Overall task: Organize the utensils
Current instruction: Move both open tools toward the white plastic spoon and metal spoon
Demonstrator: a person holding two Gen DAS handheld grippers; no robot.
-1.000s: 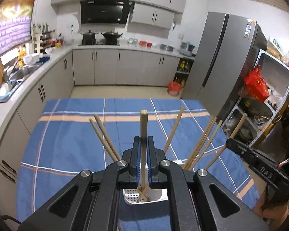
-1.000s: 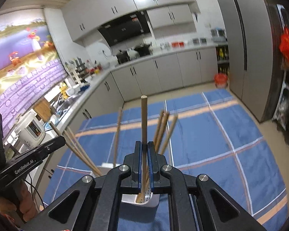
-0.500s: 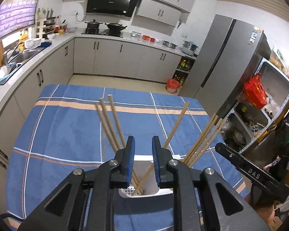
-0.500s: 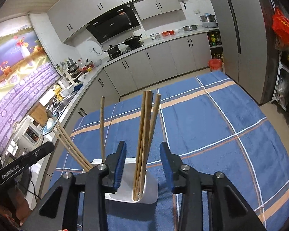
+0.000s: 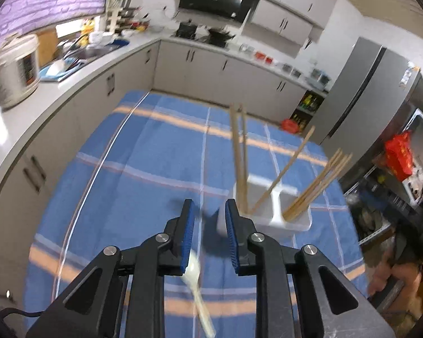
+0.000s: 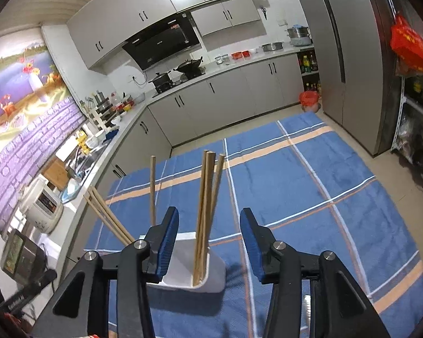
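A white utensil holder (image 5: pixel 279 217) stands on the blue plaid cloth (image 5: pixel 143 169), with several wooden chopsticks (image 5: pixel 239 163) leaning in its compartments. My left gripper (image 5: pixel 207 219) is open and empty, to the left of the holder. A white plastic spoon (image 5: pixel 197 290) lies on the cloth below its fingers, blurred. In the right wrist view the holder (image 6: pixel 200 270) sits just in front of my right gripper (image 6: pixel 210 239), which is open and empty, with chopsticks (image 6: pixel 206 205) rising between its fingers.
Kitchen counters (image 5: pixel 79 64) with a rice cooker (image 5: pixel 14 70) run along the left and back. A grey fridge (image 6: pixel 349 56) and a shelf with a red bag (image 6: pixel 409 42) stand at the right. The left gripper's handle shows at lower left in the right wrist view (image 6: pixel 22 262).
Both grippers opened and let their chopsticks drop into the holder. The left gripper then swung left, bringing the spoon into view. The right gripper opened wider.
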